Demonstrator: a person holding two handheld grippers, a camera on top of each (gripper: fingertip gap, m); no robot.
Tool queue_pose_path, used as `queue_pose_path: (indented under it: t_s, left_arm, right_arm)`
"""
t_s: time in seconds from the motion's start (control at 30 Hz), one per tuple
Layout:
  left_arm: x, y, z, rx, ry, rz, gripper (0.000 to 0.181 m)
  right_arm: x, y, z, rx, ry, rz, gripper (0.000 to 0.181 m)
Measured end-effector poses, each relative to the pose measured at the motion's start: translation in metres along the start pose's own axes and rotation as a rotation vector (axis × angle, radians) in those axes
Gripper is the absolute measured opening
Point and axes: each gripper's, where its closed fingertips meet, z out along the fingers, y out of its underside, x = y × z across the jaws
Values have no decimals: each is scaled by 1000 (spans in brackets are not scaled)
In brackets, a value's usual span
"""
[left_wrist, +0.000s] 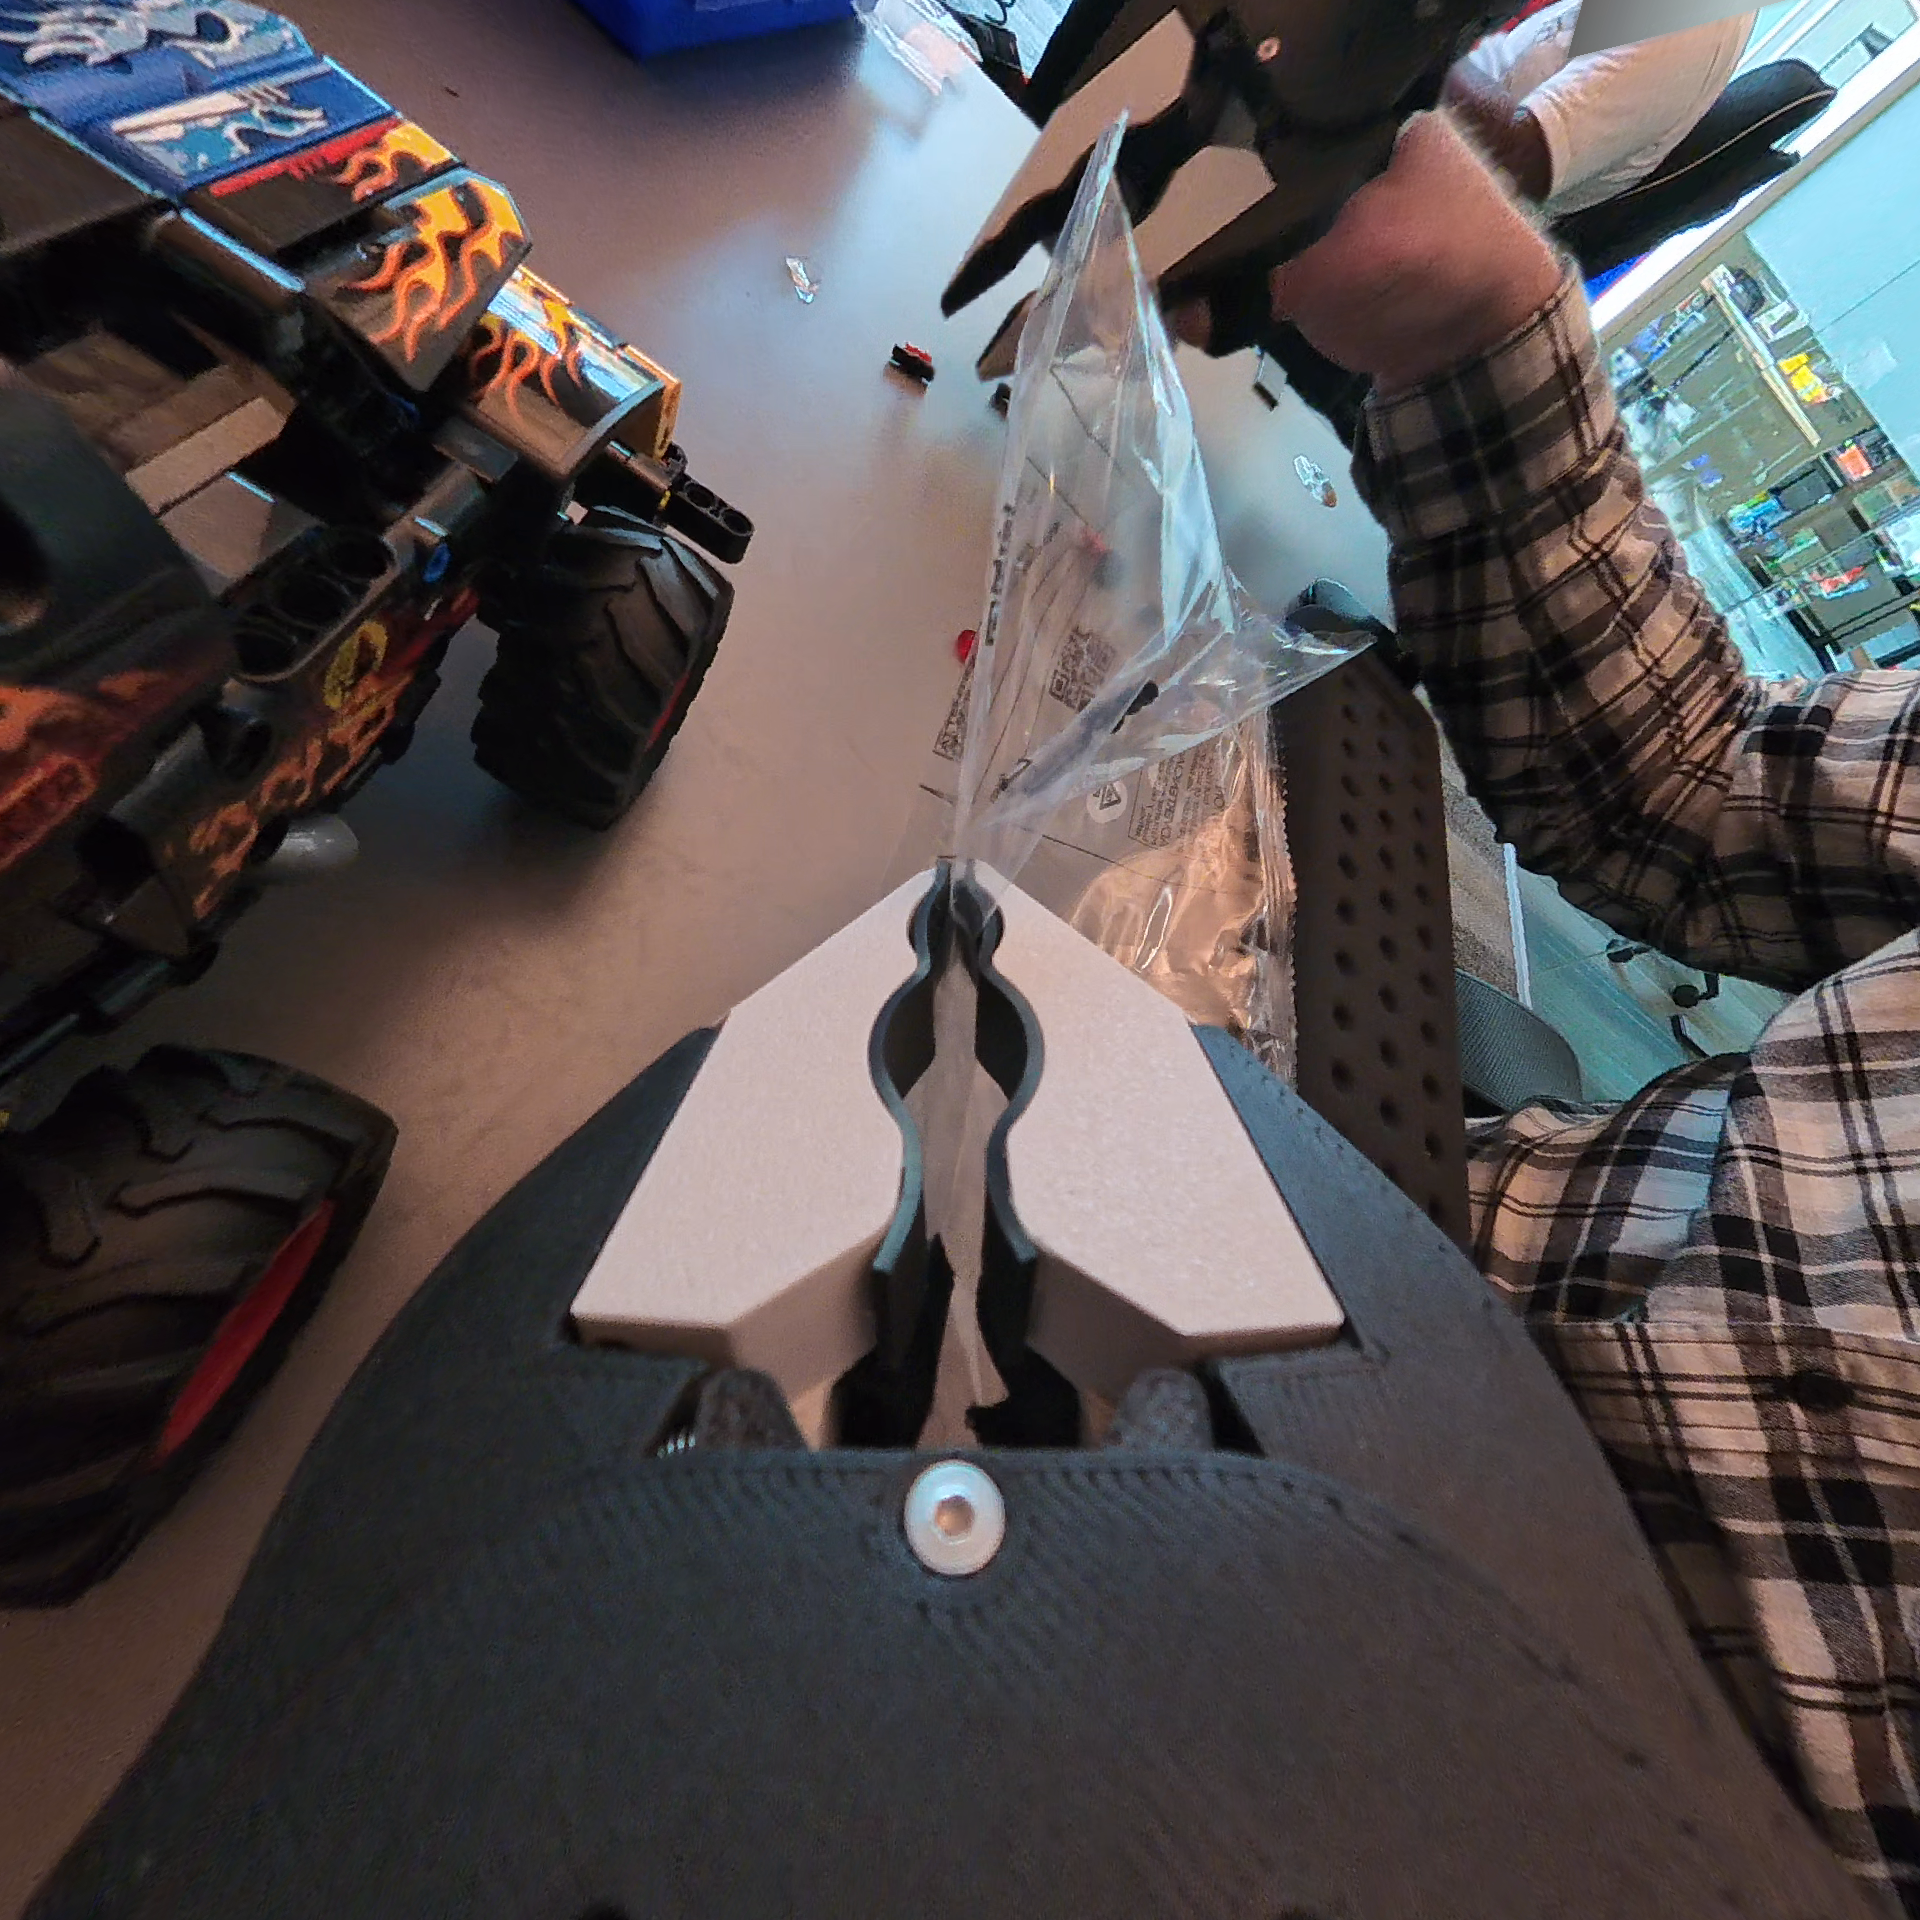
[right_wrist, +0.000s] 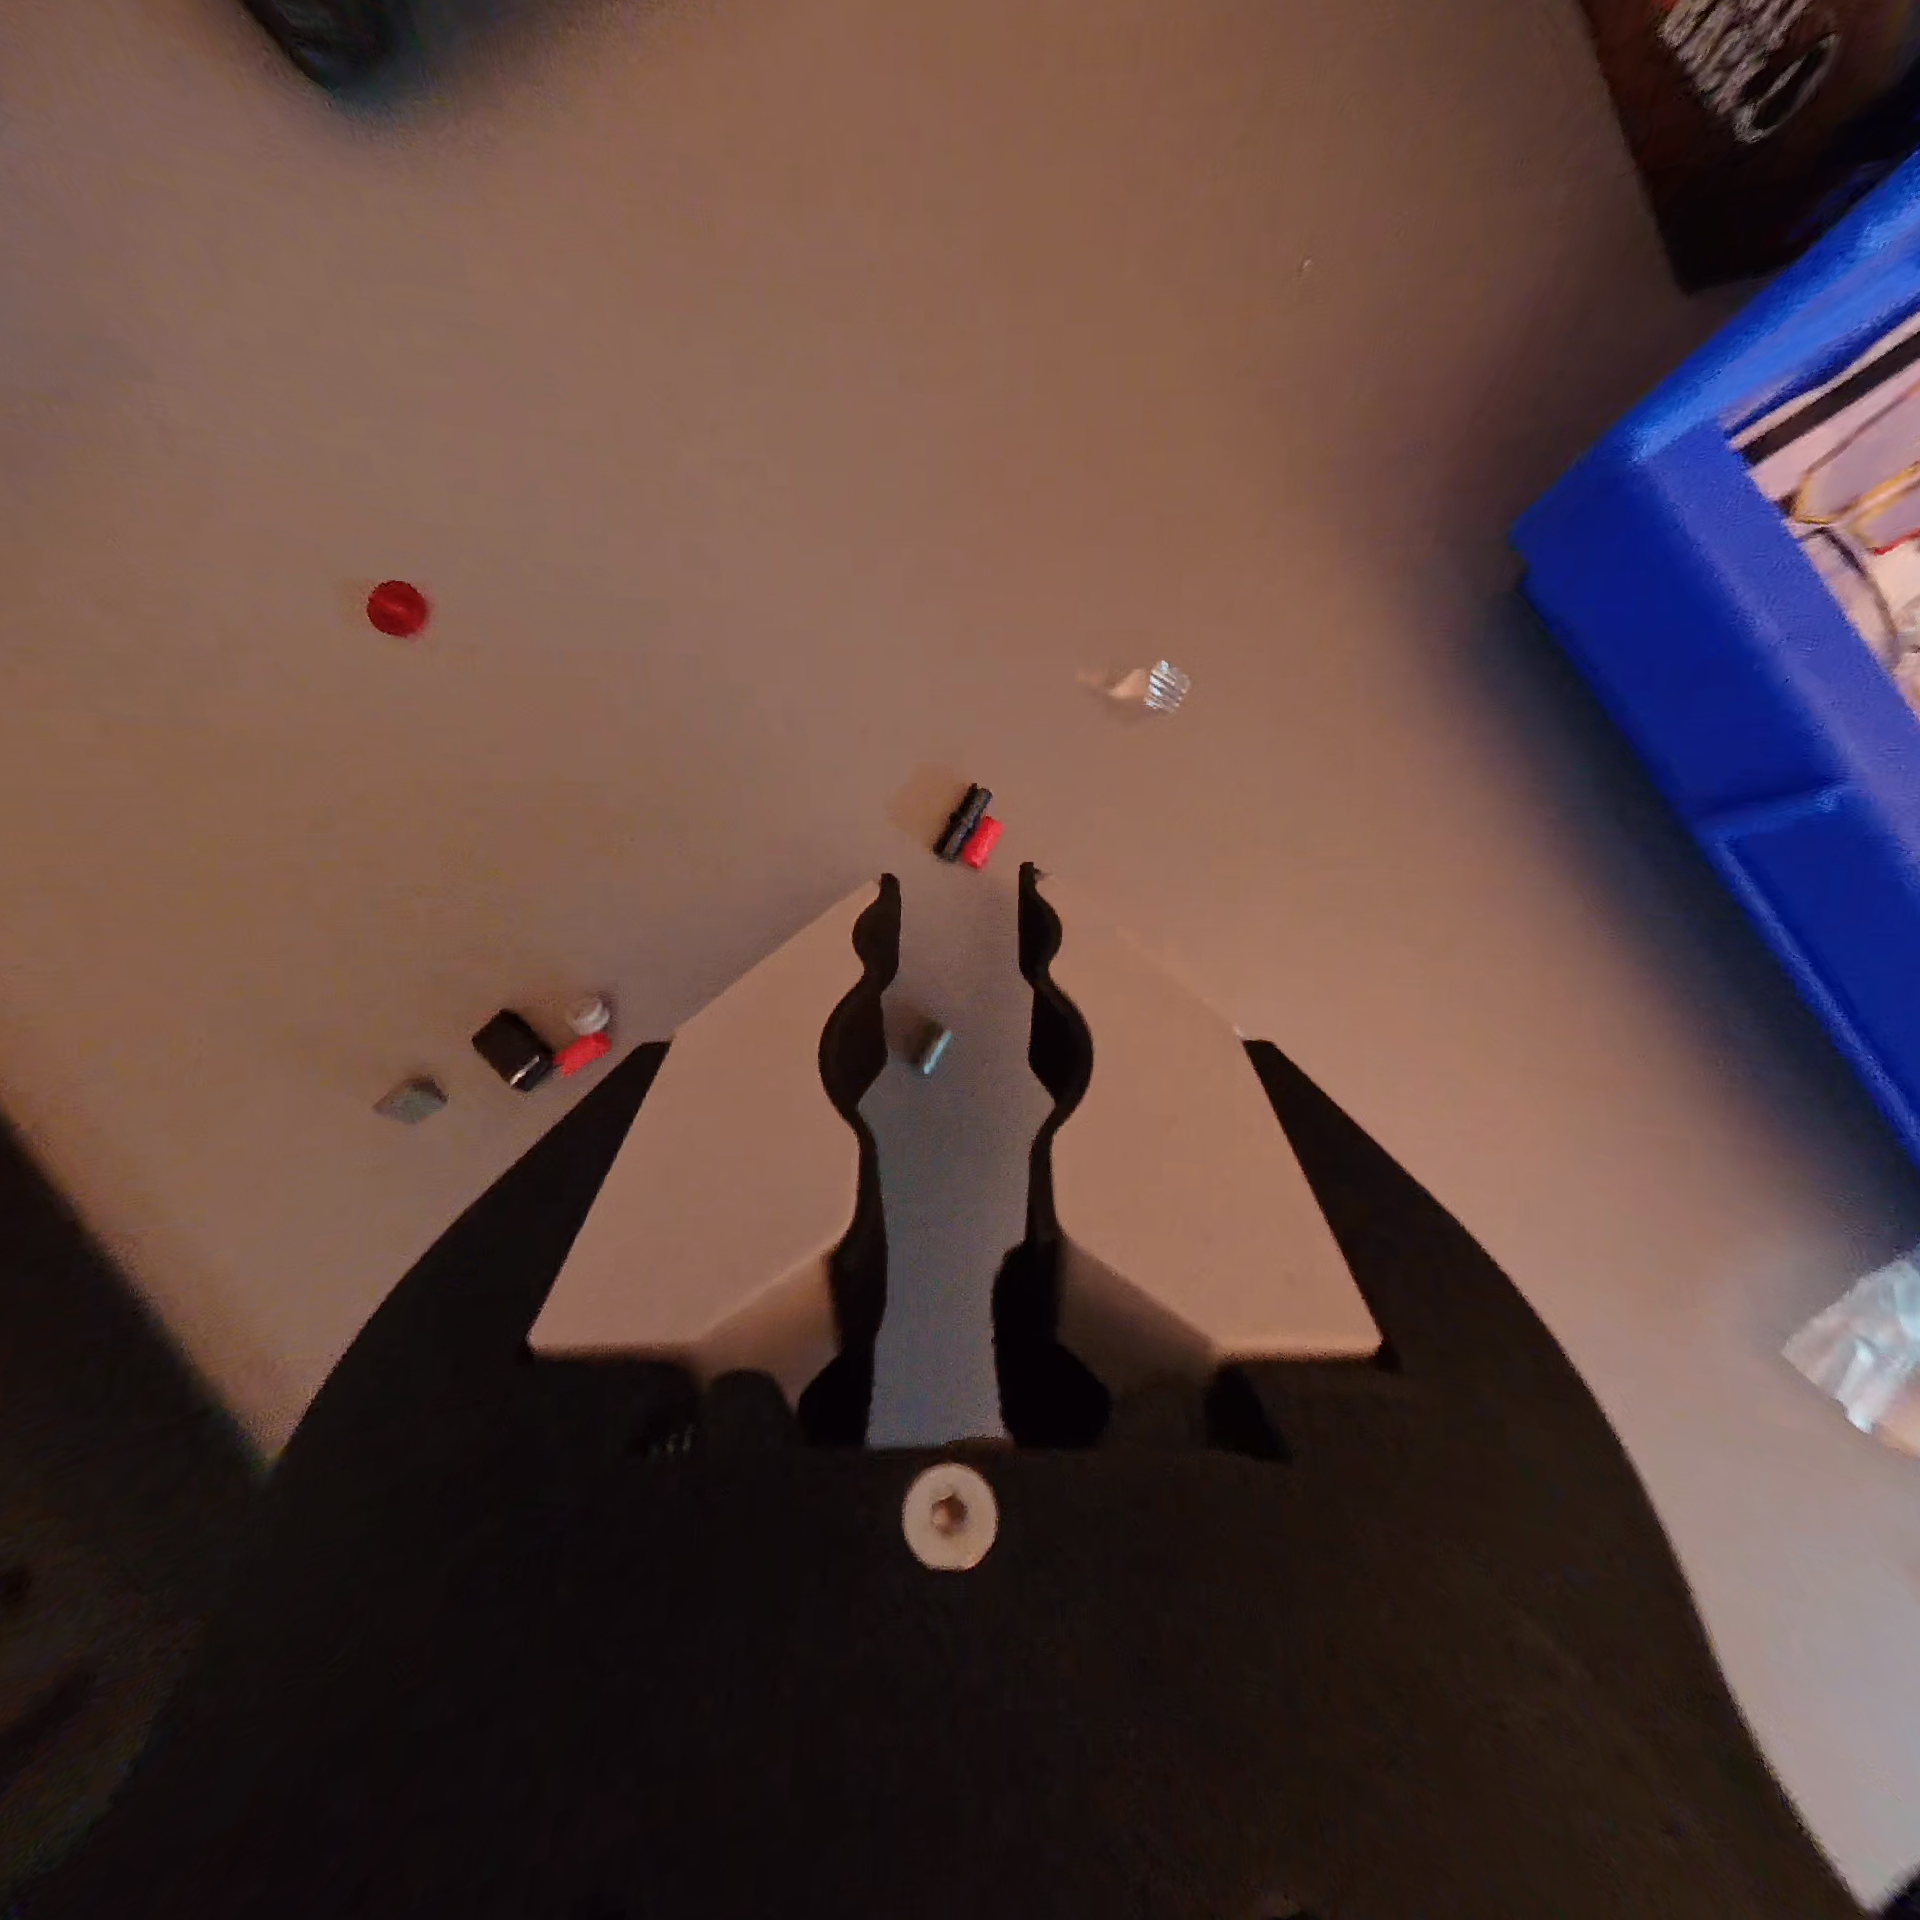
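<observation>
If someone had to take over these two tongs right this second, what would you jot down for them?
Left tongs: shut on the bottom corner of a clear plastic bag, held up off the table.
Right tongs: open, empty, over the table, beside the top of the bag without gripping it.
Loose on the table: a black and red piece just past the right tips, a small grey piece seen between the fingers, a red round stud, a clear piece.
Toy monster truck stands to the left; blue bin to the right.
A few small pieces appear to remain in the bag.
</observation>
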Motion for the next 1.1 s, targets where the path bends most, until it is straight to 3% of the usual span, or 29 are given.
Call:
queue_pose_path:
  t_s: [0.2, 0.73, 0.87, 0.97, 1.1]
  left_arm:
    - [-3, 0, -1, 4, -2, -8, 0]
    - [-2, 1, 0, -3, -3, -4, 0]
    - [-2, 1, 0, -3, -2, -6, 0]
    - [-3, 1, 1, -6, -3, -6, 0]
    - [-2, 1, 0, -1, -1, -8, 0]
  right_arm:
    - [4, -2, 15, -14, -22, 46, 7]
    - [-19, -13, 10, 55, -106, 41, 2]
    - [-60, -41, -12, 159, -181, -18, 2]
    - [-116, -77, -37, 288, -317, -93, 2]
    - [-166, -100, -37, 303, -378, -204, 3]
